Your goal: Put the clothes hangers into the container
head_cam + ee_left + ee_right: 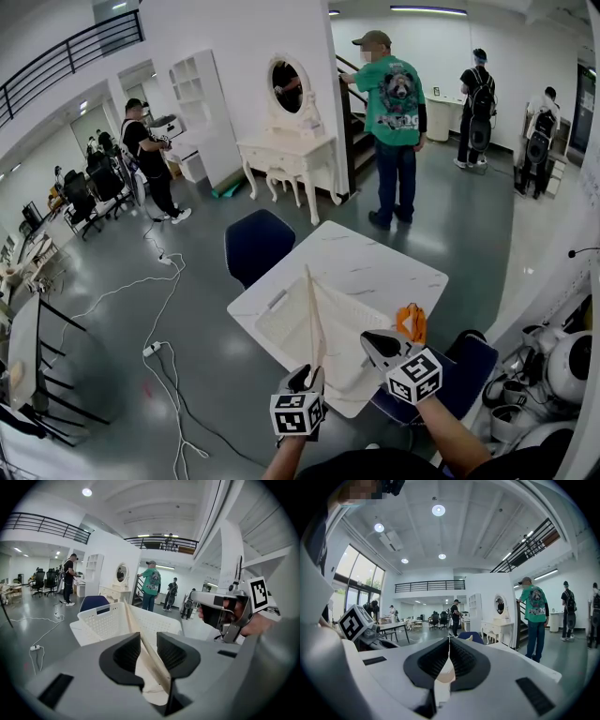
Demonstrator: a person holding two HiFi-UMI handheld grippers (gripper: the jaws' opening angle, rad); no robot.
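A white slotted basket [274,317] [105,620] stands on the white marble table [375,253]. A pale wooden hanger [311,319] [140,641] slants up over the basket's near side, its lower end between the jaws of my left gripper [307,375] [149,651]. Those jaws stand apart, with a gap beside the wood. My right gripper [370,341] [449,656] hovers at the basket's near right corner, shut on a thin pale piece [444,673]; whether that is part of a hanger I cannot tell. From the left gripper view the right gripper [220,611] sits to the right.
An orange object [410,322] lies by the right gripper. Blue chairs stand behind the table [258,244] and at its near right [469,375]. A person in a green shirt [394,131] stands beyond. White cables [159,347] trail over the floor at left.
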